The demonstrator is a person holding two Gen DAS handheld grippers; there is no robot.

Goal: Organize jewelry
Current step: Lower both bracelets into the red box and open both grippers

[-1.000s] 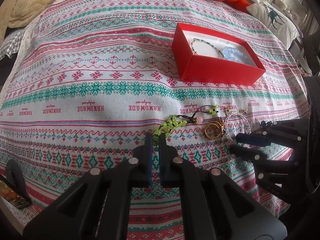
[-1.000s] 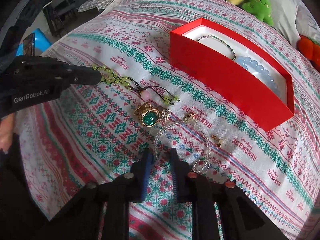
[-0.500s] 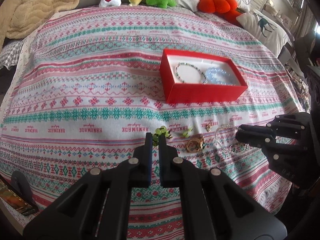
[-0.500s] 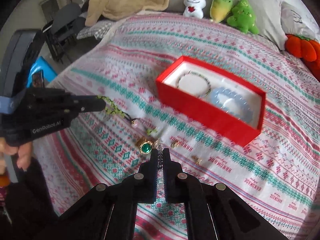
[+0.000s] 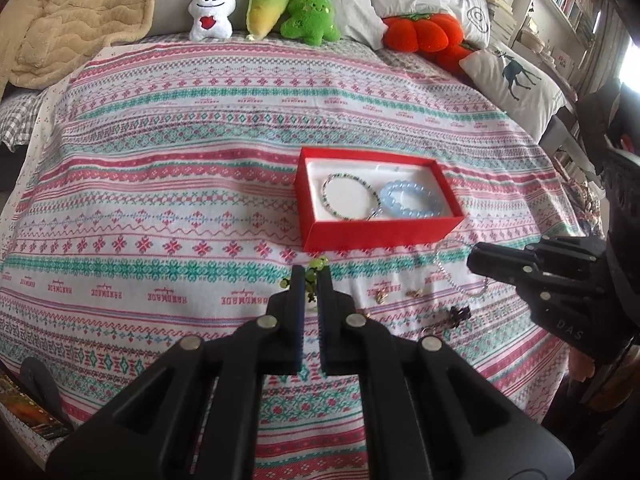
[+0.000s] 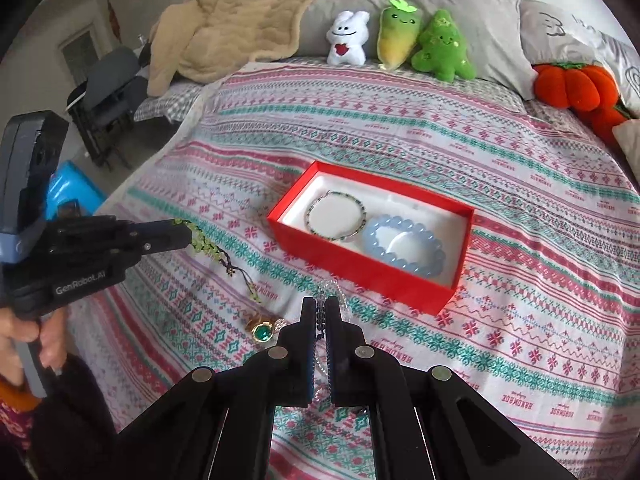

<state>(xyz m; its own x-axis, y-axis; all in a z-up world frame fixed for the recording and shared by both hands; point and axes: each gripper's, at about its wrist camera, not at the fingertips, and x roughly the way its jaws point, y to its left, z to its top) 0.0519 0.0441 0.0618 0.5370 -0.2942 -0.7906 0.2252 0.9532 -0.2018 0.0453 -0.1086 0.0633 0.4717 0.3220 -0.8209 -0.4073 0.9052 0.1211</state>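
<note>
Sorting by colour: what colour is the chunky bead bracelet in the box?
Pale blue bracelet, clearest in the right wrist view.

Both the left gripper [image 5: 311,280] and right gripper [image 6: 320,309] are clamped, tilted downward

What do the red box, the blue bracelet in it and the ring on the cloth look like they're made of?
Red box: probably matte card, with flat creased walls and a white lining. Blue bracelet: translucent, glossy round beads, glass or stone; I can't tell which. Ring: shiny gold-coloured metal around a green faceted stone or glass.
</note>
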